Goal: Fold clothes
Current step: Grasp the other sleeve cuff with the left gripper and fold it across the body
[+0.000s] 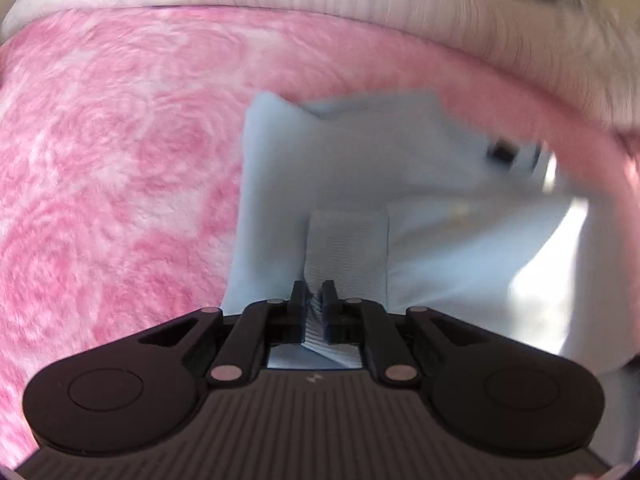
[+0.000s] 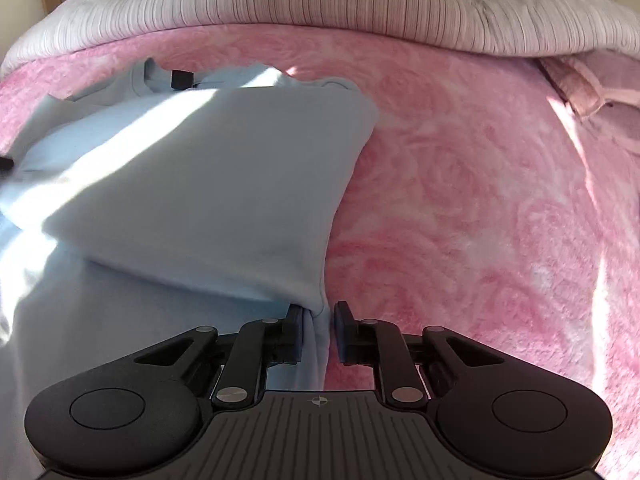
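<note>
Left tongs [image 1: 316, 300] clenched on blue garment [image 1: 352, 184] — right tongs [image 2: 318, 320] parted around its edge.

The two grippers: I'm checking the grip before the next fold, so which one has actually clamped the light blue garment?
The left gripper: its jaws pinch the light blue garment's ribbed hem. The right gripper only straddles a fold, a gap showing.
</note>
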A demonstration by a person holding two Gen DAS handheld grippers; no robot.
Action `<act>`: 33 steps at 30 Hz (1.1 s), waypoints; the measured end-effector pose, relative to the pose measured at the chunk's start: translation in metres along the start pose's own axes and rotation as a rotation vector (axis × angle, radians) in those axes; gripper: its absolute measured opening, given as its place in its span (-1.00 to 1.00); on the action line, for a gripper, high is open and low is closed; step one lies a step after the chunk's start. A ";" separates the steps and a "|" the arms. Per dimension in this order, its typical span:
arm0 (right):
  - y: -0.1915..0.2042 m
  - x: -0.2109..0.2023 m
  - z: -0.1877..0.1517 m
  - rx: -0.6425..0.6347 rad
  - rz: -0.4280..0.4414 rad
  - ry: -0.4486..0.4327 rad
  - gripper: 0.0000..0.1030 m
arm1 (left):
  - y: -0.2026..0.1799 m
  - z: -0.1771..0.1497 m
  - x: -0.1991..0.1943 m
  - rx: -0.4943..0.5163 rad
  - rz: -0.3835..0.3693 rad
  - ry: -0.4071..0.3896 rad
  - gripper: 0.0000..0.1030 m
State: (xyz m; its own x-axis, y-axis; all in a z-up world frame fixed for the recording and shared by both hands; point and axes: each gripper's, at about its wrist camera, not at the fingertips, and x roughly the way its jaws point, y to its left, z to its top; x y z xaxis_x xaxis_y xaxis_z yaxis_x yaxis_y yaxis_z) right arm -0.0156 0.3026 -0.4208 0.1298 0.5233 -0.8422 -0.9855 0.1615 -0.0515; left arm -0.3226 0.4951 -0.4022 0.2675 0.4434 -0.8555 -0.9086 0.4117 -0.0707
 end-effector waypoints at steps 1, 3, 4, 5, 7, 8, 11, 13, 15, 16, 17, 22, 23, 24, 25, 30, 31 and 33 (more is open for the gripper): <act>0.001 0.000 0.001 -0.008 0.000 0.004 -0.71 | -0.005 0.001 -0.001 0.034 0.016 -0.006 -0.87; -0.001 -0.001 0.003 -0.024 0.015 0.027 -0.71 | -0.007 0.003 -0.006 0.039 0.039 -0.011 -0.85; -0.002 -0.002 0.004 -0.030 0.024 0.037 -0.70 | -0.006 0.005 -0.011 0.026 0.060 -0.020 -0.85; -0.006 -0.006 0.007 -0.025 0.042 0.041 -0.69 | -0.005 0.007 -0.017 0.013 0.086 -0.035 -0.85; -0.015 -0.014 0.012 -0.013 0.080 0.047 -0.68 | -0.003 0.011 -0.031 -0.013 0.138 -0.069 -0.86; -0.021 -0.019 0.016 0.013 0.110 0.037 -0.65 | -0.002 0.013 -0.038 -0.027 0.140 -0.085 -0.87; -0.028 -0.029 0.031 0.056 0.188 0.019 -0.61 | -0.010 0.021 -0.048 -0.028 0.071 -0.095 -0.86; -0.023 -0.030 0.042 -0.017 0.275 0.049 -0.59 | -0.023 0.025 -0.046 0.010 0.023 -0.080 -0.86; -0.013 -0.025 0.046 -0.135 0.270 0.157 -0.58 | -0.039 0.024 -0.041 0.077 0.001 -0.073 -0.86; -0.012 -0.024 0.045 -0.168 0.239 0.196 -0.58 | -0.046 0.023 -0.038 0.102 -0.002 -0.069 -0.86; -0.011 -0.023 0.044 -0.200 0.208 0.235 -0.58 | -0.050 0.022 -0.034 0.112 -0.004 -0.066 -0.86; -0.026 -0.027 0.062 -0.107 0.235 0.135 -0.58 | -0.059 0.017 -0.014 0.118 0.004 -0.057 -0.86; -0.027 -0.024 0.069 -0.080 0.253 0.097 -0.58 | -0.061 0.015 -0.009 0.133 0.013 -0.053 -0.86; -0.024 -0.016 0.074 -0.073 0.268 0.055 -0.58 | -0.062 0.012 -0.004 0.154 0.022 -0.050 -0.85; -0.019 -0.004 0.076 -0.071 0.280 0.015 -0.58 | -0.064 0.010 0.001 0.175 0.031 -0.046 -0.84; -0.006 0.053 0.072 -0.073 0.232 0.044 -0.59 | -0.057 0.008 0.008 0.223 0.034 -0.046 -0.71; -0.006 0.051 0.075 -0.078 0.233 0.045 -0.59 | -0.056 0.011 0.005 0.218 0.027 -0.049 -0.72; -0.006 0.040 0.088 -0.073 0.210 0.078 -0.58 | -0.054 0.016 -0.009 0.205 -0.001 -0.092 -0.74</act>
State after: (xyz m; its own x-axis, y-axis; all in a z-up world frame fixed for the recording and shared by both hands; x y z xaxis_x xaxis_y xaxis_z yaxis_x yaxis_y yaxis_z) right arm 0.0046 0.3963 -0.4072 -0.0850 0.4720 -0.8775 -0.9956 -0.0062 0.0931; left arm -0.2702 0.4818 -0.3826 0.3047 0.5097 -0.8046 -0.8267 0.5610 0.0424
